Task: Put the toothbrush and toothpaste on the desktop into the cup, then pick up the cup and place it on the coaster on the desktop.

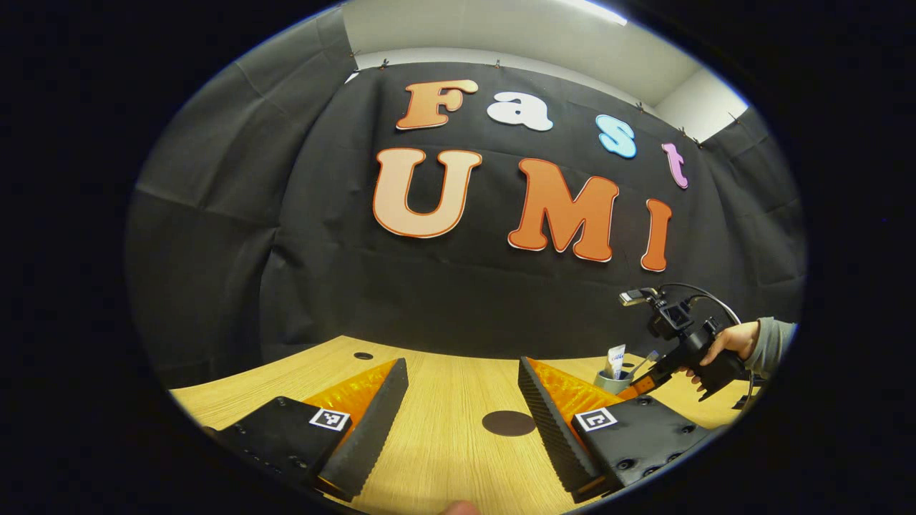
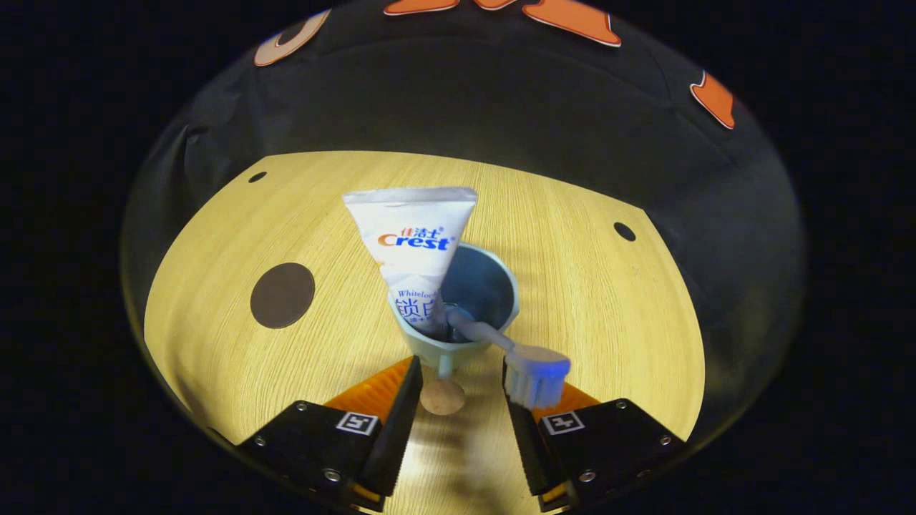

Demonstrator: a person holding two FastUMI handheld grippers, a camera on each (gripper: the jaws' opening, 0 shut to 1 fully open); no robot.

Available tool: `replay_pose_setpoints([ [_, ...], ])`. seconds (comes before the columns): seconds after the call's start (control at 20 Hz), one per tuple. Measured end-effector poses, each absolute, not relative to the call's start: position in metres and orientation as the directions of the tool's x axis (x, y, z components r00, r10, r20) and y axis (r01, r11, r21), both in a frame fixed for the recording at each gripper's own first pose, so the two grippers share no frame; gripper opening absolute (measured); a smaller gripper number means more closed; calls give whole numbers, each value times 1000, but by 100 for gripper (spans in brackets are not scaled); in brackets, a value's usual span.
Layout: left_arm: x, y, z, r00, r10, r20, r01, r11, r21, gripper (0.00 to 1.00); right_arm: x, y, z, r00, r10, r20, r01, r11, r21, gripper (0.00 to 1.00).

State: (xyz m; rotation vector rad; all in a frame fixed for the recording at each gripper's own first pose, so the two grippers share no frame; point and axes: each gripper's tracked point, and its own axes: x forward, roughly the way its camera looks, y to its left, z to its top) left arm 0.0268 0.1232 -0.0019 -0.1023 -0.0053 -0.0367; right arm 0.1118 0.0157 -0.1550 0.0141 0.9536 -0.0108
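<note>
Bristles of the toothbrush [image 2: 535, 381] lie nearest in the right gripper view, the white head hanging over the cup's rim just above the right gripper [image 2: 458, 400], whose jaws stand open with nothing between them. Its pale handle slants down into the cup [image 2: 501, 304], a light blue-green mug with a darker blue inside and a small handle pointing toward the camera. Standing in the same cup, the toothpaste [image 2: 411, 239] is a white tube with its flat crimped end up, leaning against the left side of the rim. A small round tan spot lies on the tabletop [image 2: 608, 286] between the jaws, just below the cup's handle. Left of the cup, well apart, sits the coaster [image 2: 282, 295], a dark flat disc on the pale wood.

From the left gripper view, the left gripper [image 1: 461, 400] hovers with jaws open and bare, the coaster just beyond them, and the cup with its contents stands farther right beside the right gripper and the hand [image 1: 730, 343] holding it.
</note>
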Motion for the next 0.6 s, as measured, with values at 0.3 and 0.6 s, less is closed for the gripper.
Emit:
replay_pose_setpoints([
  [0.3,19,123,7,999,-32,36,34,997,-68,100,112,20,-155,593,41,-804,56,994,91,27],
  [0.6,16,117,8,999,-31,36,32,999,-25,100,113,20,-152,637,17,-771,66,995,76,23],
])
